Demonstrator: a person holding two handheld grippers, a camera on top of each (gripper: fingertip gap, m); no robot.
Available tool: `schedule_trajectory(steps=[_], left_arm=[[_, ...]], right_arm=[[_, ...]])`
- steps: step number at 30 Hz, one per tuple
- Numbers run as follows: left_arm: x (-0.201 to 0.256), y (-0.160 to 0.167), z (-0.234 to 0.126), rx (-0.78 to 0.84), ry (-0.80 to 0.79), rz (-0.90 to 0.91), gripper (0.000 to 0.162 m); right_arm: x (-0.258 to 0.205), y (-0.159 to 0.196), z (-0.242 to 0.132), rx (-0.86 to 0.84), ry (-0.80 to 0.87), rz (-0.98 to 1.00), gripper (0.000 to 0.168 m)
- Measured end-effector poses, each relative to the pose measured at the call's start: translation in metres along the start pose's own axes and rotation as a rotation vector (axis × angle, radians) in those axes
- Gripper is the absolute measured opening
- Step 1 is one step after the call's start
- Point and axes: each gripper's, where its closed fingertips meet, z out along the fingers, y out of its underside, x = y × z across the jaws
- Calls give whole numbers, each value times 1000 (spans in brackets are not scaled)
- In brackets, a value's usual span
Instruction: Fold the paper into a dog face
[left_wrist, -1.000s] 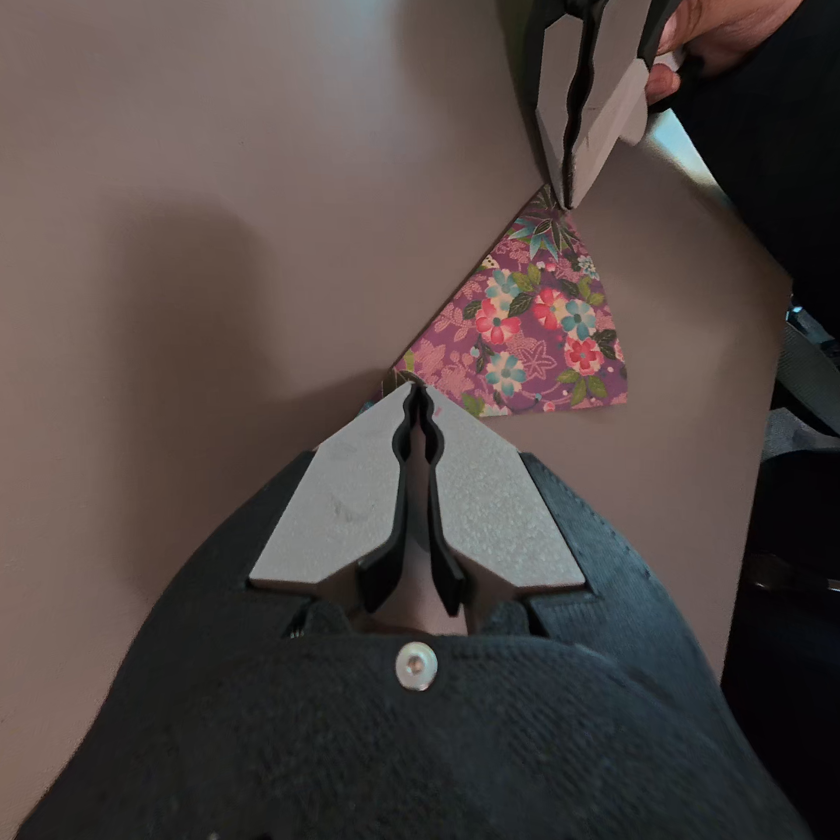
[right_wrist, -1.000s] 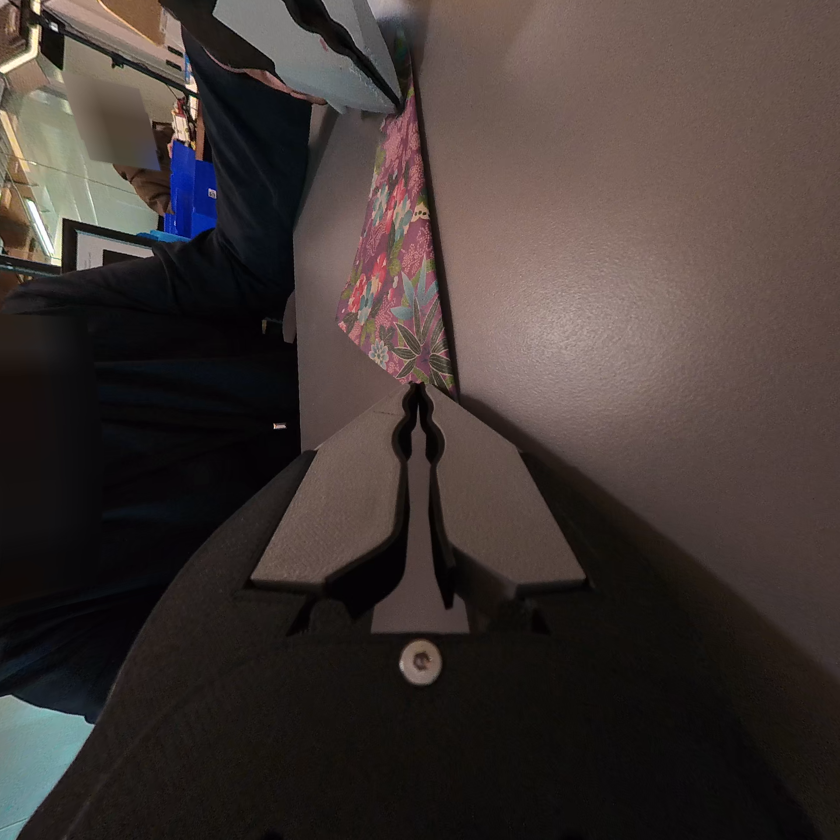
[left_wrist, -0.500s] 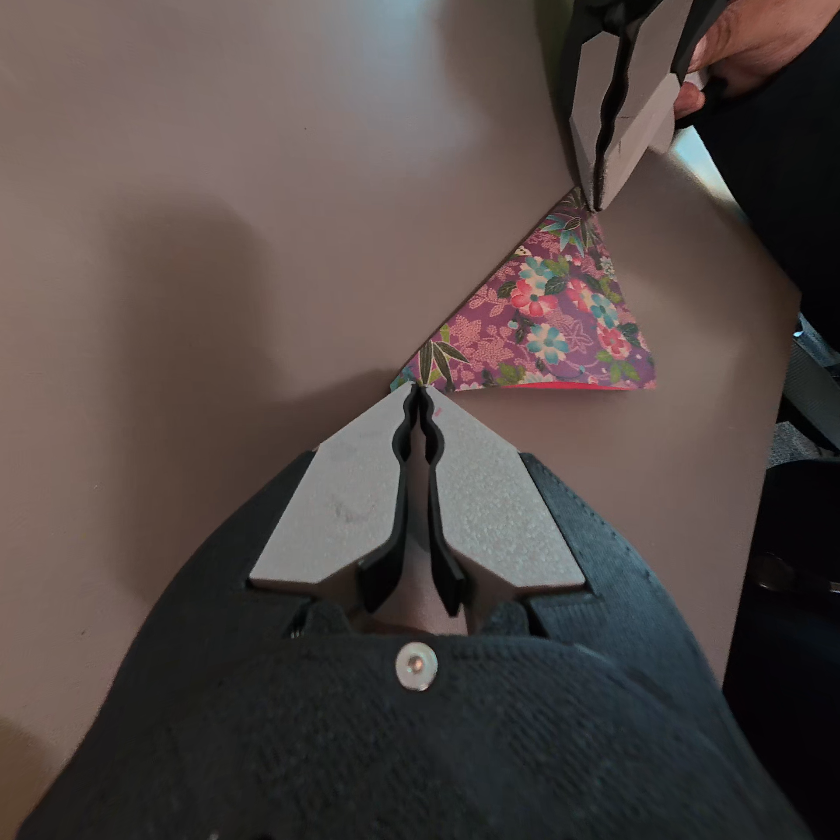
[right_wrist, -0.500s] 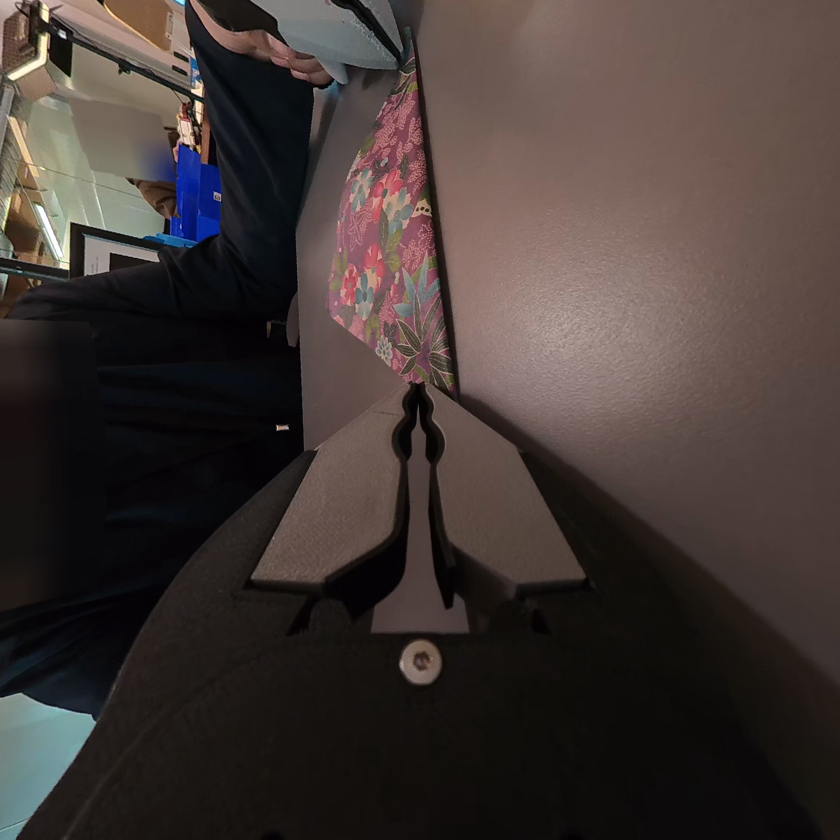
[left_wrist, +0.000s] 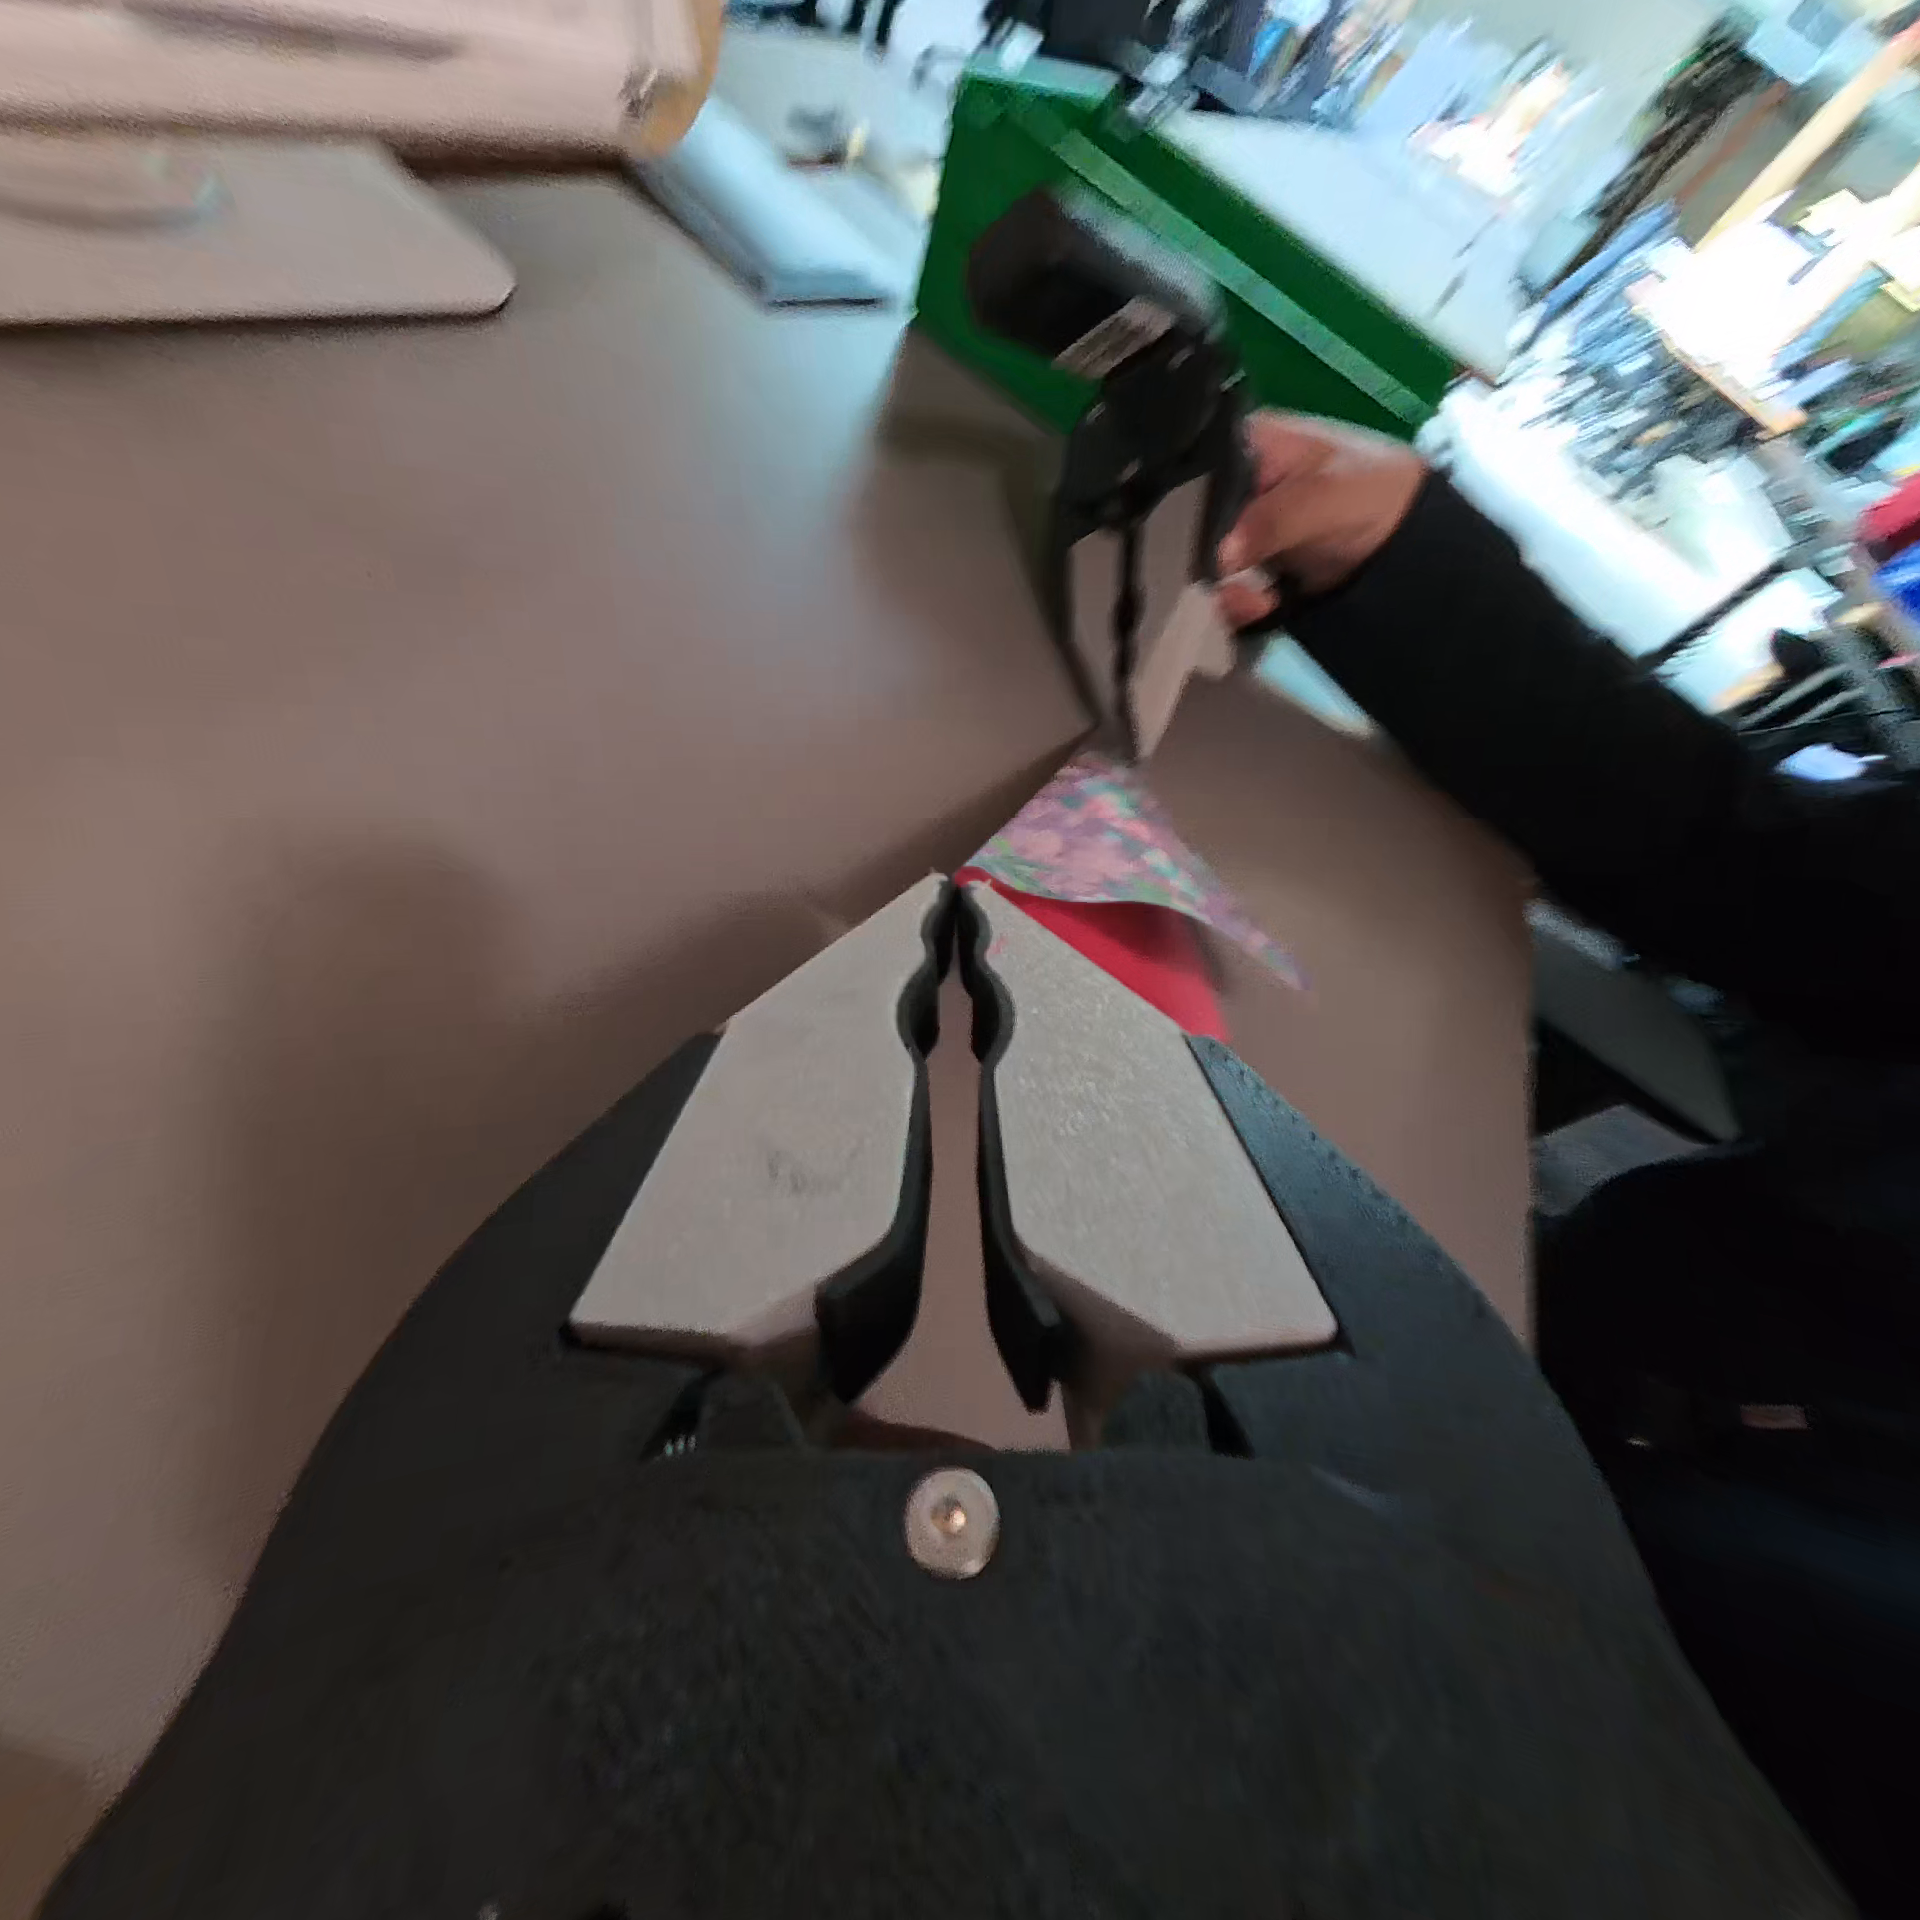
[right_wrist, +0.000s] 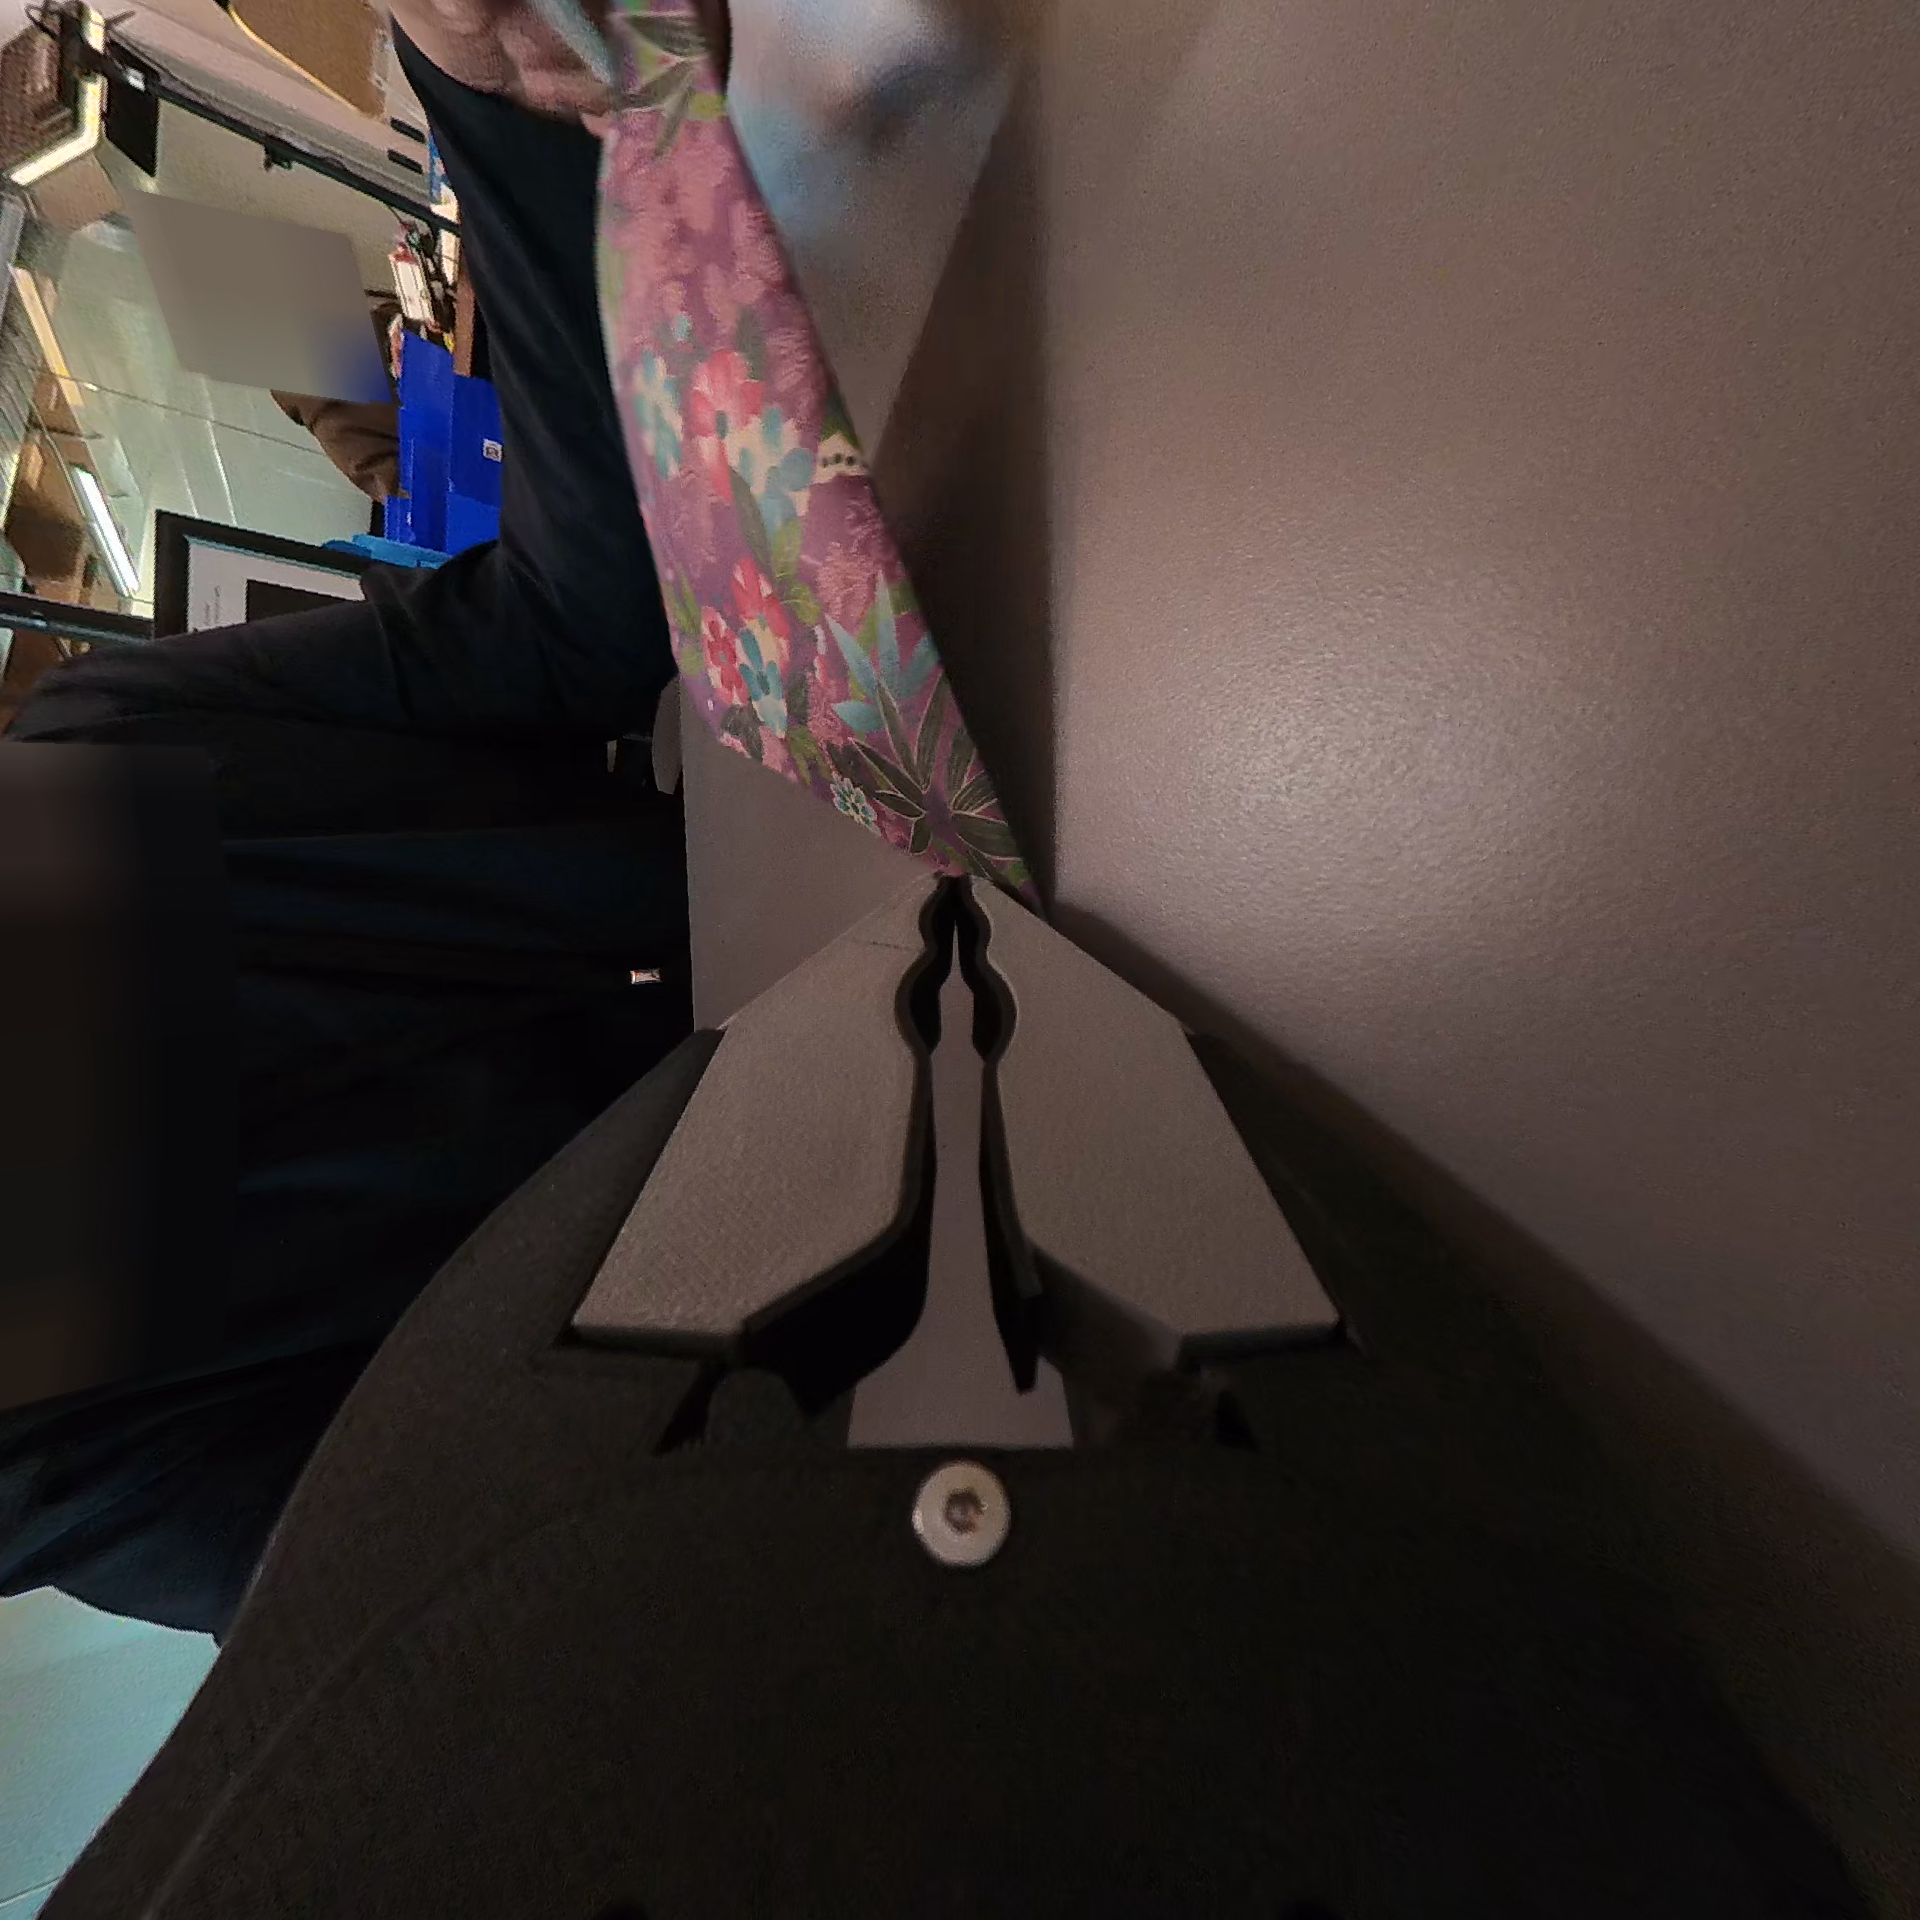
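Two tongs, left tongs (left_wrist: 954, 914) and right tongs (right_wrist: 958, 891), each pinch opposite corners of folded floral paper (right_wrist: 748, 488), lifted off brown surface (left_wrist: 436, 644). Mid-fold; next move likely needs corner alignment before creasing.

Left tool (left_wrist: 954, 914): grey fingers (left_wrist: 800, 1122) pressed together at the tips on one corner of the paper (left_wrist: 1117, 883), floral purple face up, red underside showing near the tips. Right tool (left_wrist: 1127, 727): farther off, gripped by a hand (left_wrist: 1320, 509) in a black sleeve (left_wrist: 1621, 758), tips closed on the far corner of the same sheet. Brown counter (left_wrist: 468, 644) beneath; blurred green box (left_wrist: 1153, 270) at its far edge.
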Motion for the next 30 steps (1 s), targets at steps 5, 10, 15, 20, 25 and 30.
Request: schedule_trajectory(steps=[5, 10, 15, 20, 25, 30], left_arm=[[36, -30, -9, 156, 176, 0, 0], [51, -39, -10, 208, 251, -14, 0], [42, 18, 41, -128, 137, 1, 0], [8, 62, 58, -355, -65, 38, 0], [2, 60, 55, -333, -69, 8, 0], [2, 60, 55, -332, -69, 11, 0]], right_arm=[[0, 0, 0, 0, 2, 0, 0], [0, 0, 0, -1, 5, 0, 0], [0, 0, 0, -2, 12, -3, 0], [0, 0, 0, -6, 27, -10, 0], [0, 0, 1, -9, 45, -8, 0], [-23, -21, -9, 105, 4, -62, 0]])
